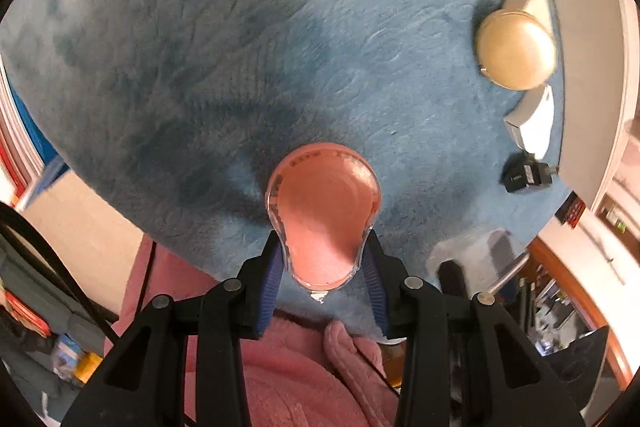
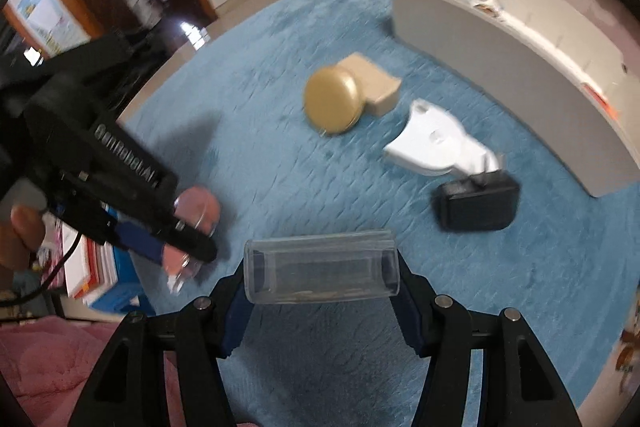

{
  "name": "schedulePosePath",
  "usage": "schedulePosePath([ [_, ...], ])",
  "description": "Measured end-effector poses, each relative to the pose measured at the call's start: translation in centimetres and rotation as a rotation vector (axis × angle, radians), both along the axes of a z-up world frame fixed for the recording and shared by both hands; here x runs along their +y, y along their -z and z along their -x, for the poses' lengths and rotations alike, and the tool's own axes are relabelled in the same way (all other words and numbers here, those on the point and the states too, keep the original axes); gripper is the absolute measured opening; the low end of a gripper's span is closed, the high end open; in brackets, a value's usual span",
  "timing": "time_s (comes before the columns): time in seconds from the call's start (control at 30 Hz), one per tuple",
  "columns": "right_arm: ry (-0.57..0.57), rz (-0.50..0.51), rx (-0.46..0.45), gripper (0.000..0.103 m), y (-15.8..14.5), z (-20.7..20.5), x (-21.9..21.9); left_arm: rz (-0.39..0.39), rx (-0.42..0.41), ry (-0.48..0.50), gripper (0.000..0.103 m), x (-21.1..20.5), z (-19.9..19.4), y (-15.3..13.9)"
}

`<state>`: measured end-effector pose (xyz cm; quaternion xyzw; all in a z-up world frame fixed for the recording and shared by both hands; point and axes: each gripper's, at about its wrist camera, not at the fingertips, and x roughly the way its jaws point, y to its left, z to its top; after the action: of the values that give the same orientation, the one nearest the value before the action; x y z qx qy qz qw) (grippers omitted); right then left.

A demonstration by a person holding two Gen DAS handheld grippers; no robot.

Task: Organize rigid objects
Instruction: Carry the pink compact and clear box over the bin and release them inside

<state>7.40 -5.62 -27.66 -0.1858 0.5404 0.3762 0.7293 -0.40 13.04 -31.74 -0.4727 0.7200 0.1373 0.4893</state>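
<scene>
1. Left hand-held gripper (image 1: 325, 269) – jaws drawn in on a pink-filled clear container (image 1: 324, 211), held above the near part of the blue-covered surface (image 1: 200, 47).
2. Right hand-held gripper (image 2: 322, 285) – at a middling spread, pads pressed on the two ends of a clear plastic box (image 2: 322, 267), also carried clear of the surface.
3. Left lying on the surface: gold round compact (image 2: 331, 105) touching a beige box (image 2: 374, 83), a white device (image 2: 434, 137) and a black adapter (image 2: 478, 205), all toward the far right edge beside the white storage bin (image 2: 520, 67).
4. Step, as I judge it: carry both pieces to the bin. Keep them level, come in over the rim, lower before letting go – clear plastic is slick and may slide in the pads.
5. Hard to read: the bin's inside is mostly hidden; motion blur smears the left load in the right view; the box's contents are unclear.
</scene>
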Motion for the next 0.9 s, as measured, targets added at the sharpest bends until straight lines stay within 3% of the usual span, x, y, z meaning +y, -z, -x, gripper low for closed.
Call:
schedulePosePath([
  [0.33,0.205,-0.015,-0.135,0.062,-5.1,-3.8,-2.0,-0.042,-0.100,0.289,0.041,1.0,-4.9,-5.9],
  [0.63,0.318,-0.029,-0.237,0.062,-8.2,-7.5,-2.6,-0.074,-0.228,0.489,0.041,-0.7,-13.4,-11.2],
  [0.9,0.393,-0.074,-0.310,0.062,-10.1,-11.8,-2.7,-0.245,-0.369,0.621,0.042,-4.9,-21.1,-16.5],
])
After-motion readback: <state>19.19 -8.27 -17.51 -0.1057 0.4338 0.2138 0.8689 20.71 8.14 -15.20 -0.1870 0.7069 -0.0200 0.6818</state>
